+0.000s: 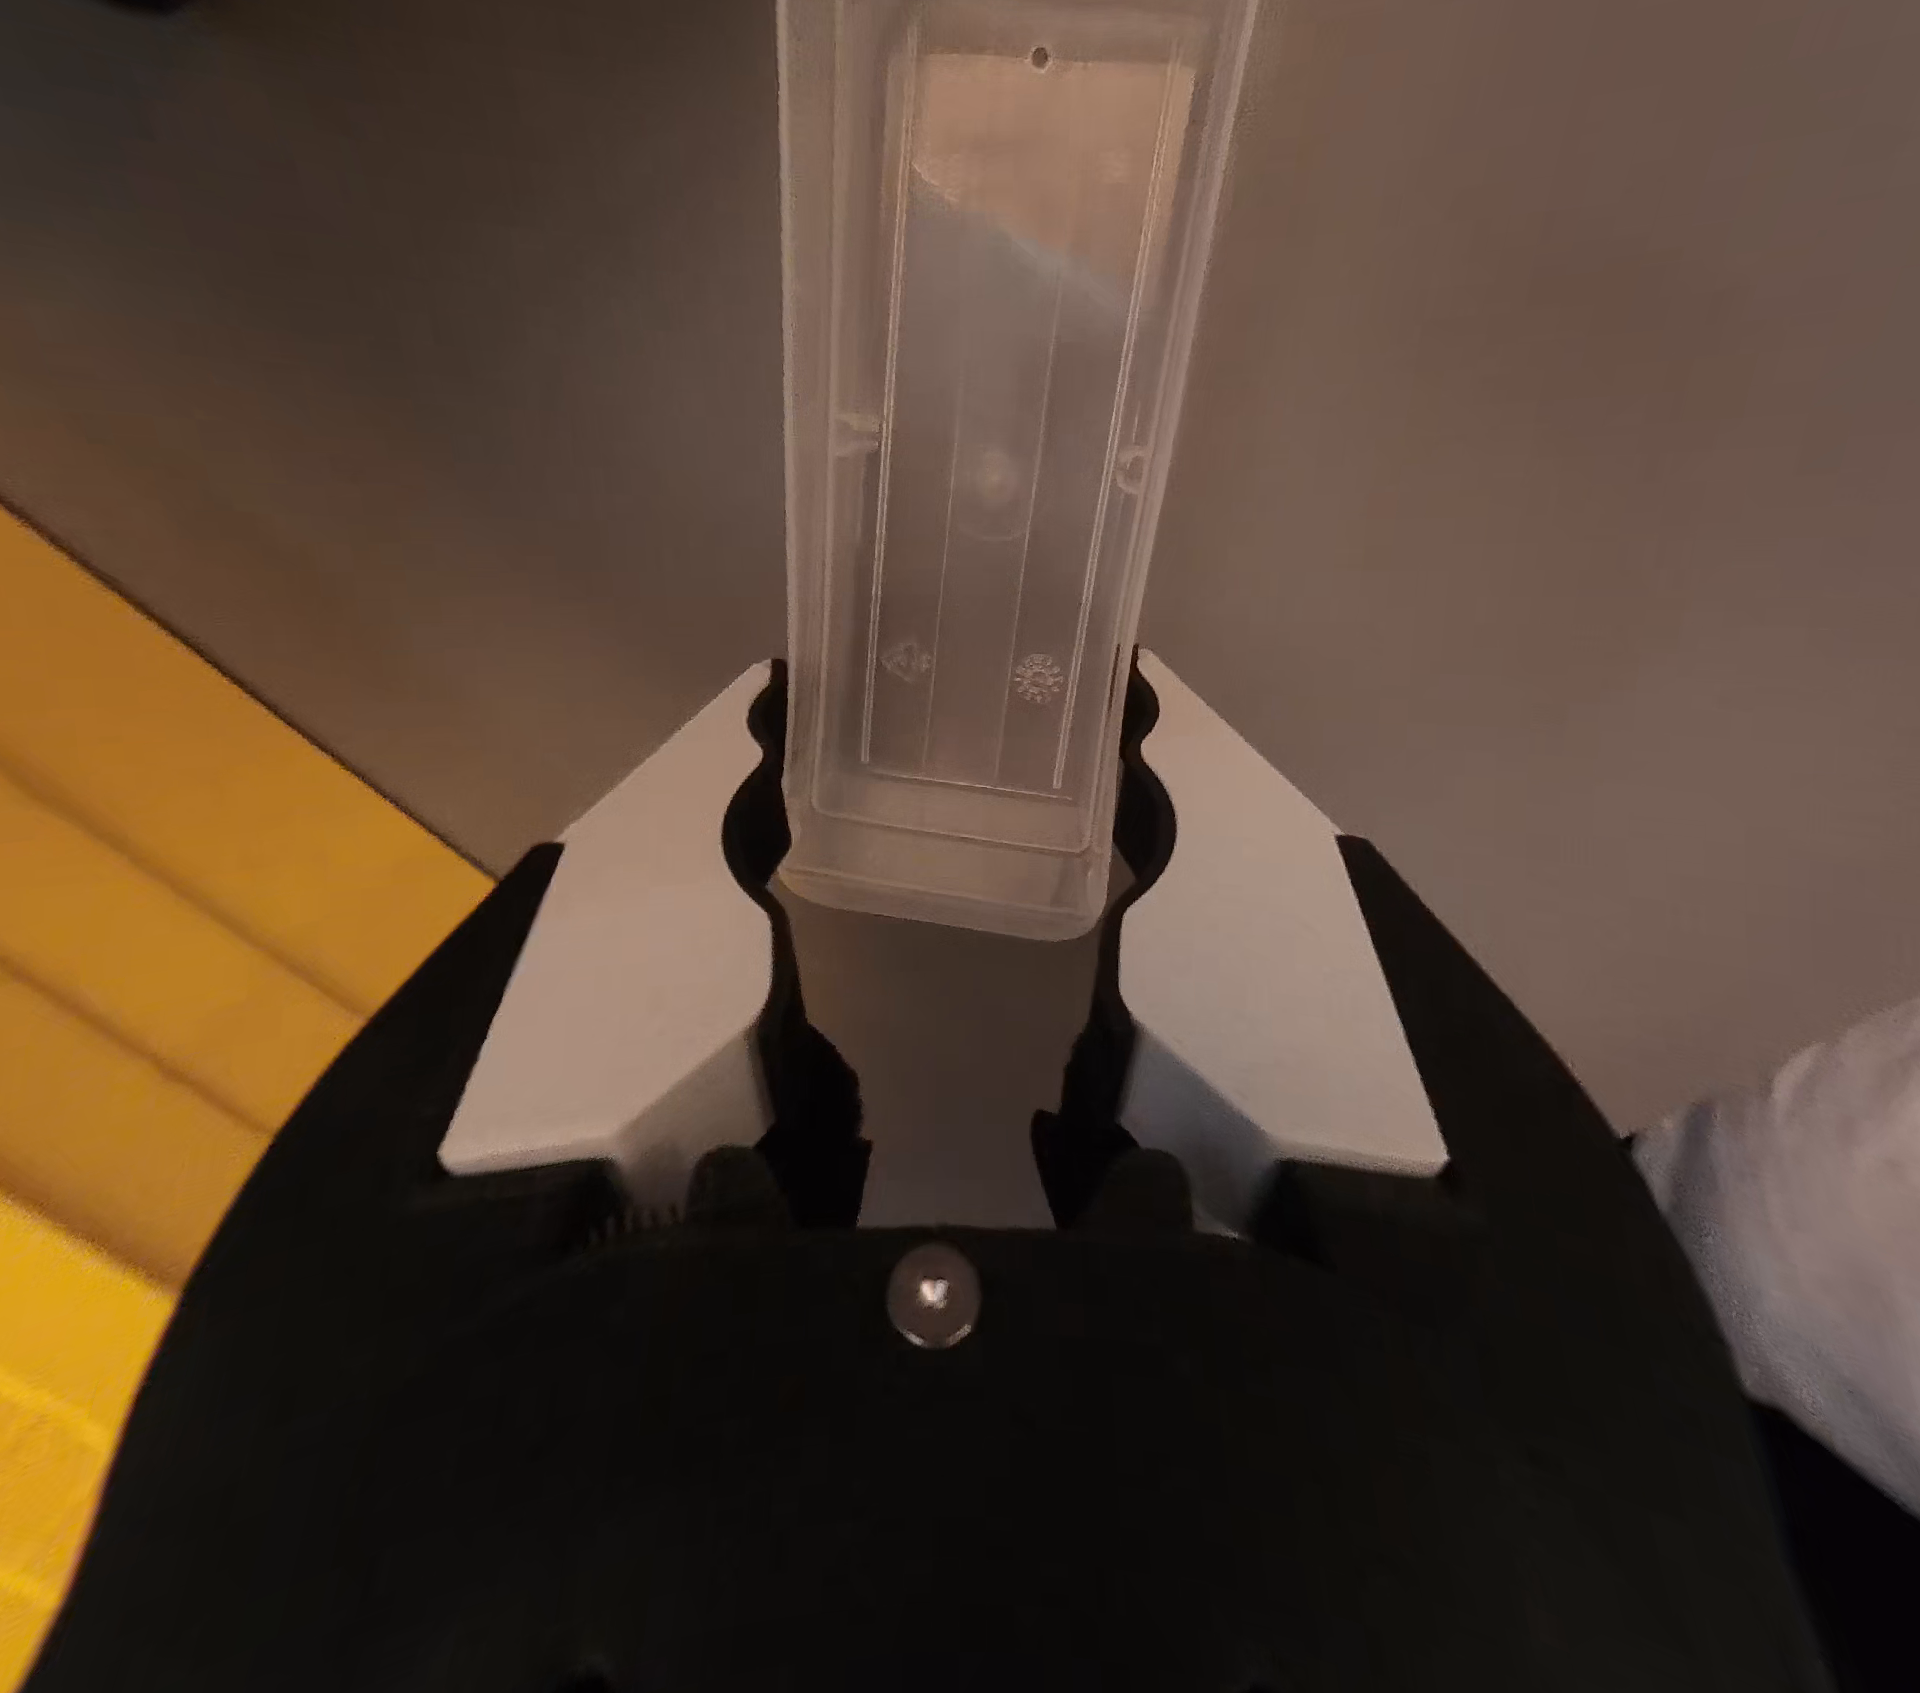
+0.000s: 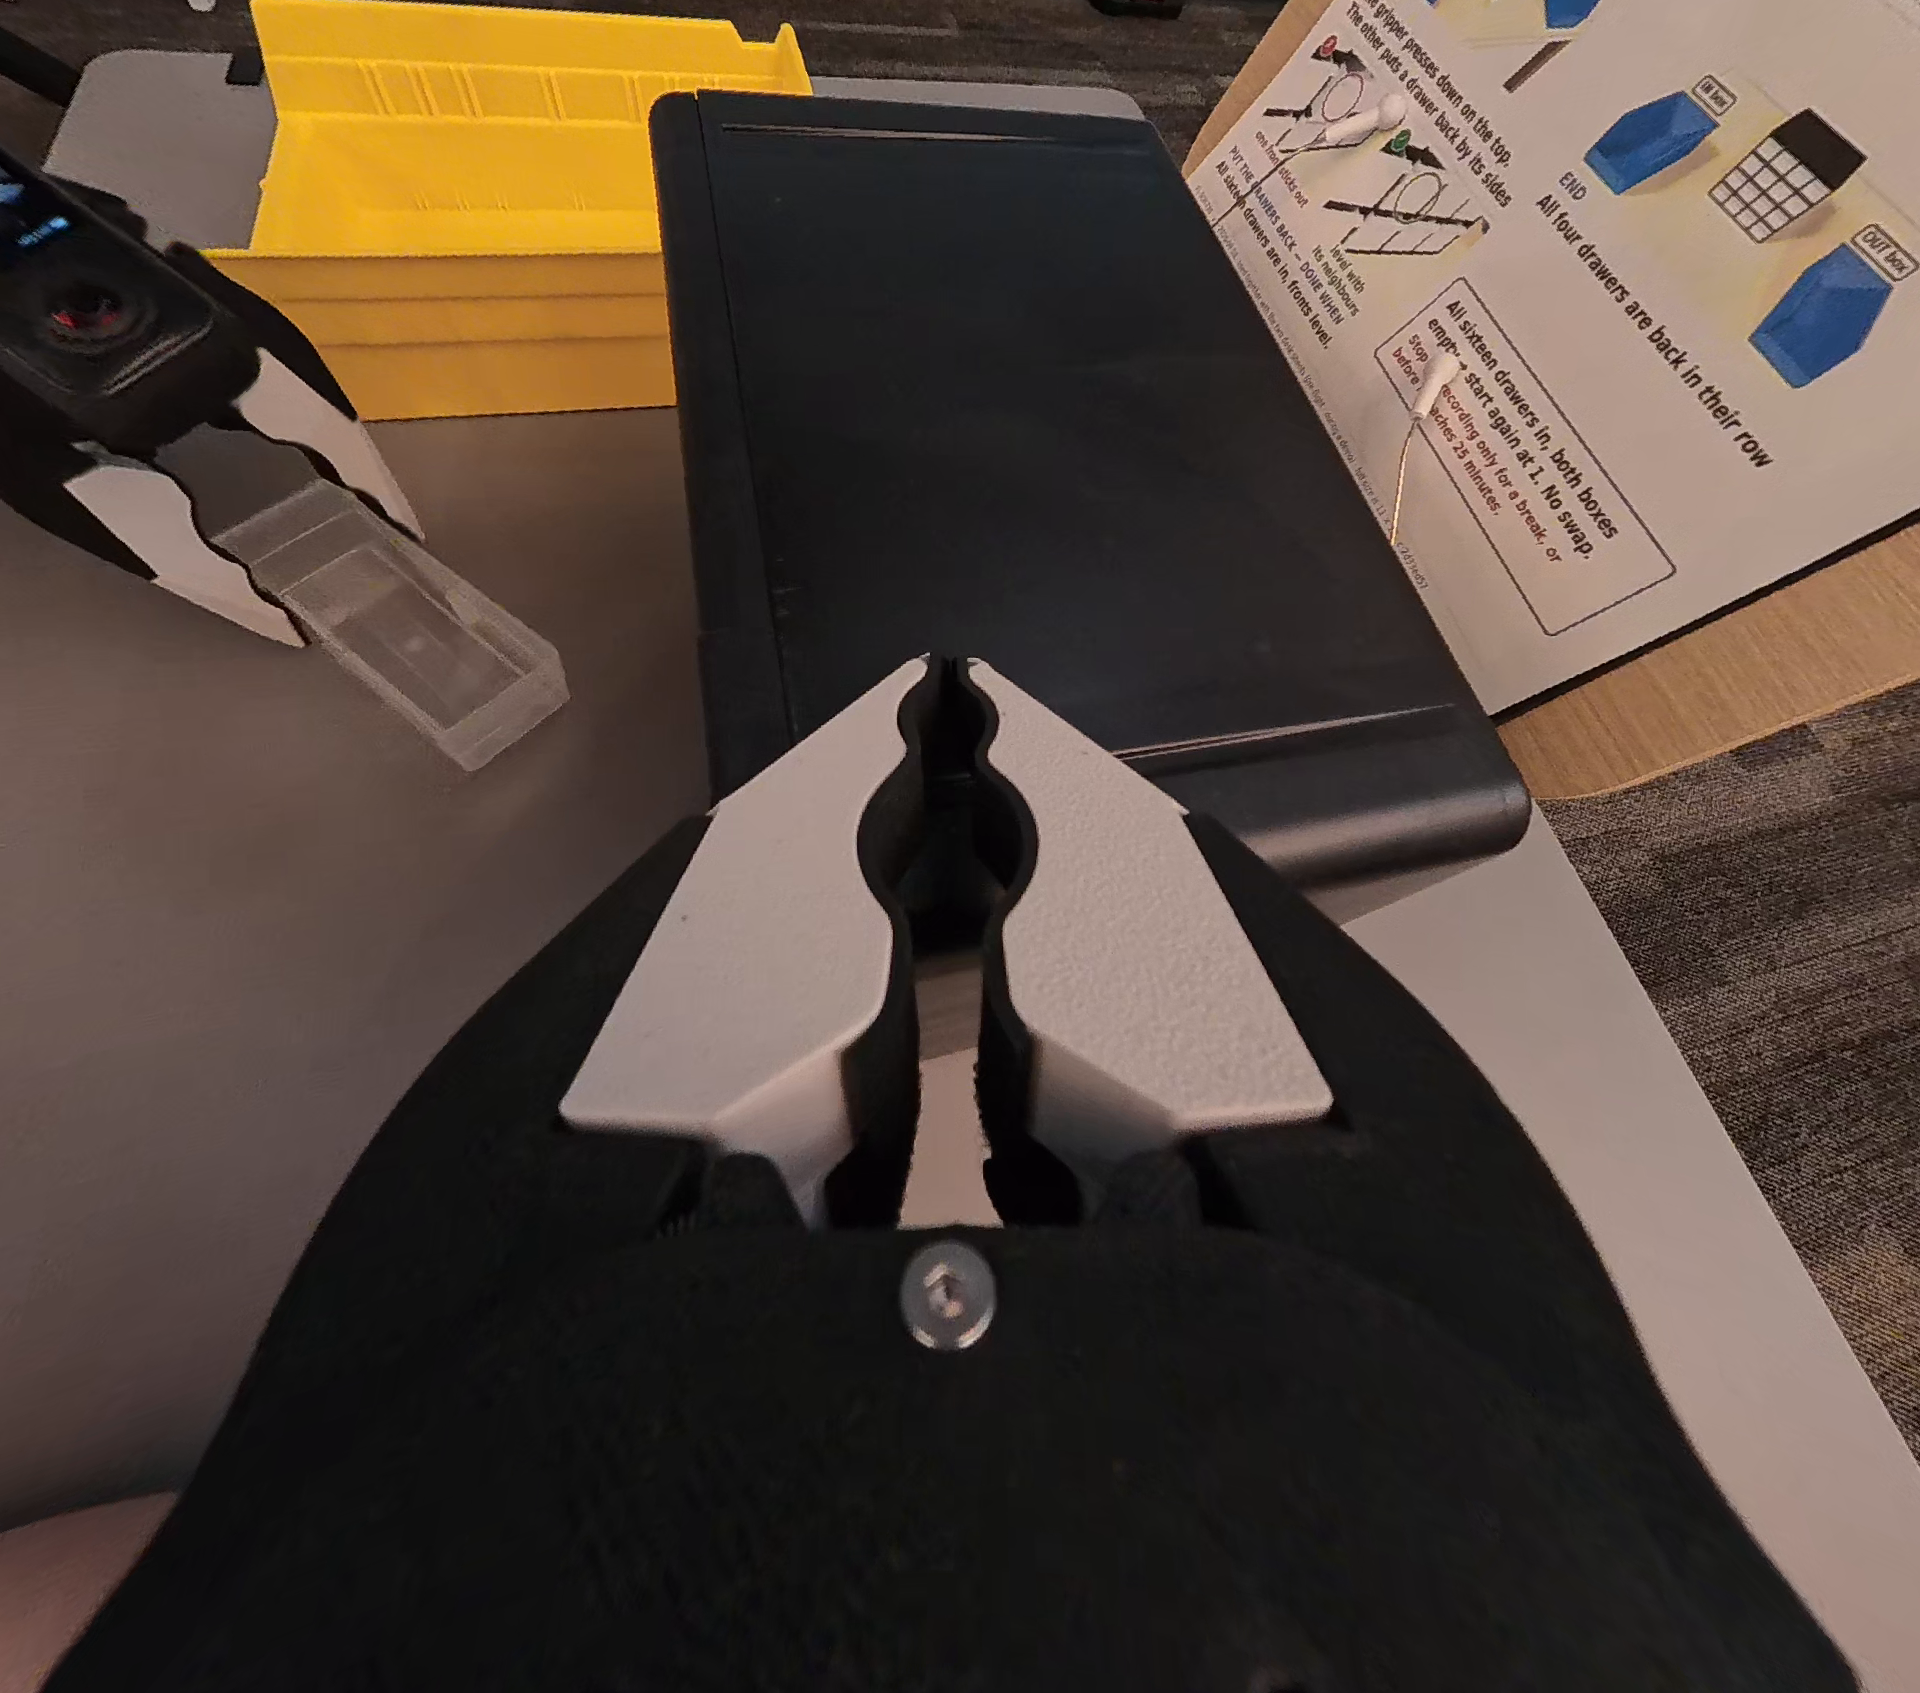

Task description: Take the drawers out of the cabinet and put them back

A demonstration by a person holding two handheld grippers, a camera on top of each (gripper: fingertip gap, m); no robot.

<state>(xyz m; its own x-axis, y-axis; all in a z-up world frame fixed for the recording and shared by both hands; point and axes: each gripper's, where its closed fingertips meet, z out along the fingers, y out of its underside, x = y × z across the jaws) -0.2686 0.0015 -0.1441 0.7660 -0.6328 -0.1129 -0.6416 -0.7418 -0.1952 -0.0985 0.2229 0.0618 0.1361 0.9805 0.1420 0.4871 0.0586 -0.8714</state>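
My left gripper (image 1: 951,687) is shut on a clear plastic drawer (image 1: 1029,313), gripping its near end by the sides; the drawer points forward over the grey table. The same gripper (image 2: 301,594) and drawer (image 2: 416,635) show at the left of the right wrist view, just above the table. The black cabinet (image 2: 1039,417) stands in the middle of the table, seen from above; its front is hidden. My right gripper (image 2: 948,664) is shut and empty, its tips over the near edge of the cabinet's top.
A yellow bin (image 2: 488,209) stands behind and left of the cabinet; it also shows at the left of the left wrist view (image 1: 156,812). A printed instruction sheet (image 2: 1621,168) on a board leans at the right. The table's right edge (image 2: 1662,1124) borders carpet. Some 35 cm of space lies between my two pairs of fingers.
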